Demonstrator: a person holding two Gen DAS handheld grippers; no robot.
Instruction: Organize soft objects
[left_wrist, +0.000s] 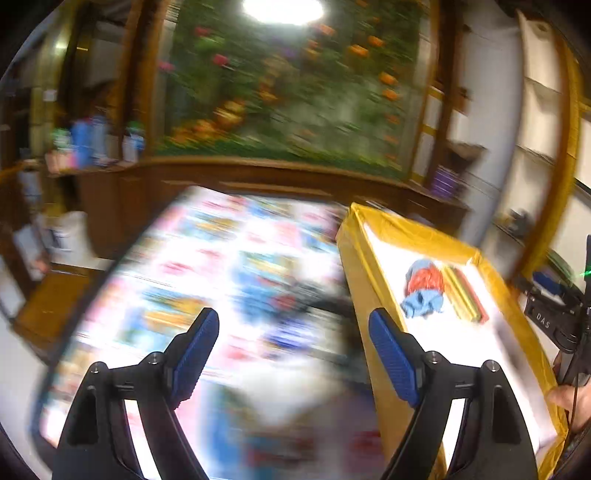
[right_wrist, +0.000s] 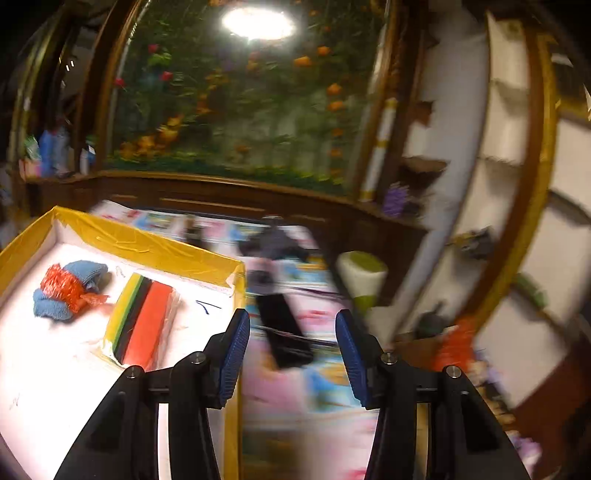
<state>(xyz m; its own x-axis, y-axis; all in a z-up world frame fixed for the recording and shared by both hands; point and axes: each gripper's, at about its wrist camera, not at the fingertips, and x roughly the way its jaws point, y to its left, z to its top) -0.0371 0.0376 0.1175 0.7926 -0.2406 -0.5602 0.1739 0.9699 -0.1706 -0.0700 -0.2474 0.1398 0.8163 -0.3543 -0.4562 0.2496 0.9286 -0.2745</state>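
A yellow-rimmed box (right_wrist: 147, 242) with a white floor holds a blue sock with a red tinsel piece (right_wrist: 70, 288) and a stack of coloured felt sheets (right_wrist: 142, 326). The same box (left_wrist: 373, 240), sock (left_wrist: 423, 291) and felt stack (left_wrist: 465, 295) show at right in the left wrist view. My left gripper (left_wrist: 293, 354) is open and empty above the colourful table cover (left_wrist: 229, 266), left of the box. My right gripper (right_wrist: 291, 358) is open and empty over the box's right edge. Both views are motion-blurred.
A black flat object (right_wrist: 284, 332) and other dark items (right_wrist: 273, 240) lie on the table cover right of the box. A white and green roll (right_wrist: 362, 277) stands further right. A dark wooden cabinet (left_wrist: 258, 181) with a floral panel runs behind the table.
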